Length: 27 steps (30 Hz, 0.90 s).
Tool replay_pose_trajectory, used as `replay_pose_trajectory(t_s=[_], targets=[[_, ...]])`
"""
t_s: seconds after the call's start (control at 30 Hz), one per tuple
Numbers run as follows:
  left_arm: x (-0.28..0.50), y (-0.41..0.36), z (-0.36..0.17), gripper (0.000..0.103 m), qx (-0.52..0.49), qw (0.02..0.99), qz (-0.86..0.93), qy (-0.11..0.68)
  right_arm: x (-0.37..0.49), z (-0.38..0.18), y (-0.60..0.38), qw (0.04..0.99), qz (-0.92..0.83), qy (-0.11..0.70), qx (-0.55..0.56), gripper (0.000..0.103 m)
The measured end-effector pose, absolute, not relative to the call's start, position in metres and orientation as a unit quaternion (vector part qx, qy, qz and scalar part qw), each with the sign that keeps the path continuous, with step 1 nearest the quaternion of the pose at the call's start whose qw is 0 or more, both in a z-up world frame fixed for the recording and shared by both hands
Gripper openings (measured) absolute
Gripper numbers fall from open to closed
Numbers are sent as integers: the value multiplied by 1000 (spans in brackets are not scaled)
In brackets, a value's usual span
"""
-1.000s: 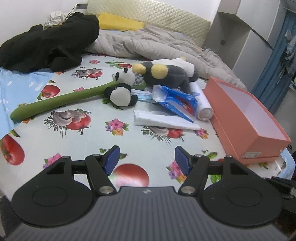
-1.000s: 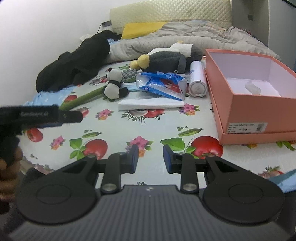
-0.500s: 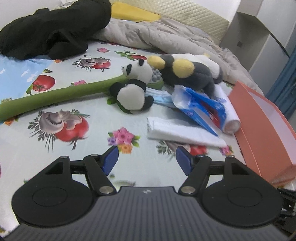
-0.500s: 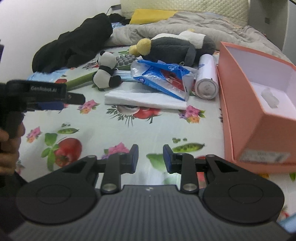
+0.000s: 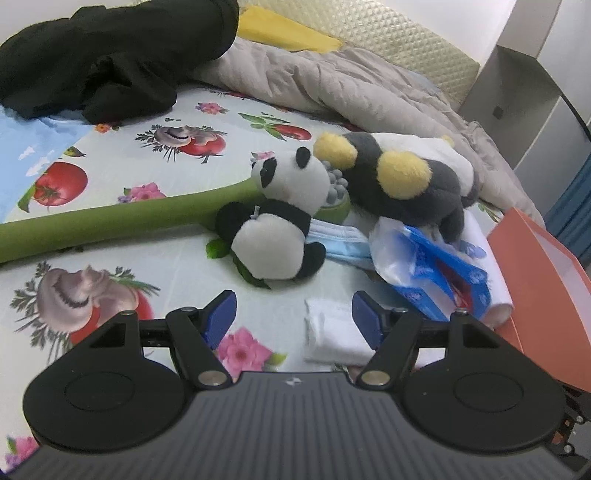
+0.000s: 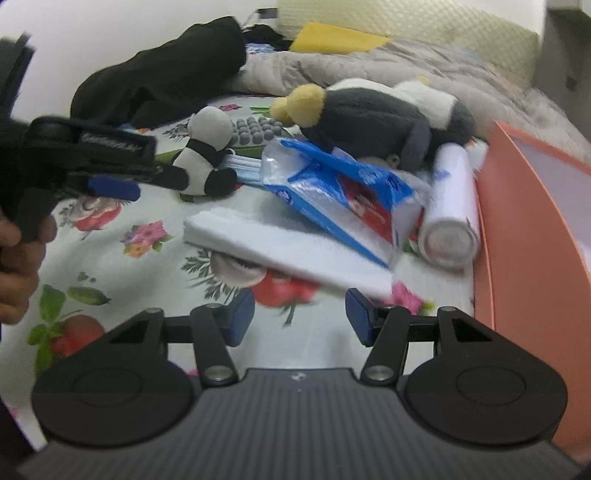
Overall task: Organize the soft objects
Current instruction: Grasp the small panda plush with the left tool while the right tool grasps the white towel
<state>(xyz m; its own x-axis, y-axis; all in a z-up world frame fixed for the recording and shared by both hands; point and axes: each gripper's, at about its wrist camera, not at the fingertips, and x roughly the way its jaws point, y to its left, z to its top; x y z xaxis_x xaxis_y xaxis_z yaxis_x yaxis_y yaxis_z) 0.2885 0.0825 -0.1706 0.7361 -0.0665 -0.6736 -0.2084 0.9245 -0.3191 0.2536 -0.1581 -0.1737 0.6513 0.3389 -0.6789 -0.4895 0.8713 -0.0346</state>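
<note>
A small panda plush (image 5: 277, 229) sits on the printed bedsheet, also in the right wrist view (image 6: 207, 155). Behind it lie a grey and yellow plush (image 5: 402, 184) (image 6: 373, 110) and a long green plush stem (image 5: 110, 221). A folded white cloth (image 5: 332, 332) (image 6: 280, 251) lies in front, partly under a blue plastic pack (image 5: 436, 273) (image 6: 343, 192). My left gripper (image 5: 293, 319) is open and empty, just short of the panda. My right gripper (image 6: 299, 317) is open and empty, just short of the white cloth.
An open orange box (image 5: 546, 280) (image 6: 528, 229) stands at the right. A white roll (image 6: 450, 206) lies against it. Black clothes (image 5: 110, 55), a grey quilt (image 5: 351, 85) and a yellow pillow (image 5: 280, 33) lie at the back. A blue face mask (image 5: 340, 240) lies beside the panda.
Both grippers have moved forward toward the pile. The right gripper's jaws have opened wide. The left gripper stays open and is closer to the panda.
</note>
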Motion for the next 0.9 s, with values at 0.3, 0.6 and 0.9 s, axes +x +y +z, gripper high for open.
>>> replay_pose_trajectory(t_s=[0.3, 0.6, 0.9], targets=[[320, 91, -192, 74, -190, 912, 53, 359, 271, -184, -130, 891, 267, 314, -193, 57], [338, 100, -204, 74, -227, 908, 60, 348, 284, -199, -118, 880, 290, 315, -206, 57], [341, 107, -207, 61, -263, 902, 74, 333, 295, -197, -119, 872, 282, 361, -174, 24]])
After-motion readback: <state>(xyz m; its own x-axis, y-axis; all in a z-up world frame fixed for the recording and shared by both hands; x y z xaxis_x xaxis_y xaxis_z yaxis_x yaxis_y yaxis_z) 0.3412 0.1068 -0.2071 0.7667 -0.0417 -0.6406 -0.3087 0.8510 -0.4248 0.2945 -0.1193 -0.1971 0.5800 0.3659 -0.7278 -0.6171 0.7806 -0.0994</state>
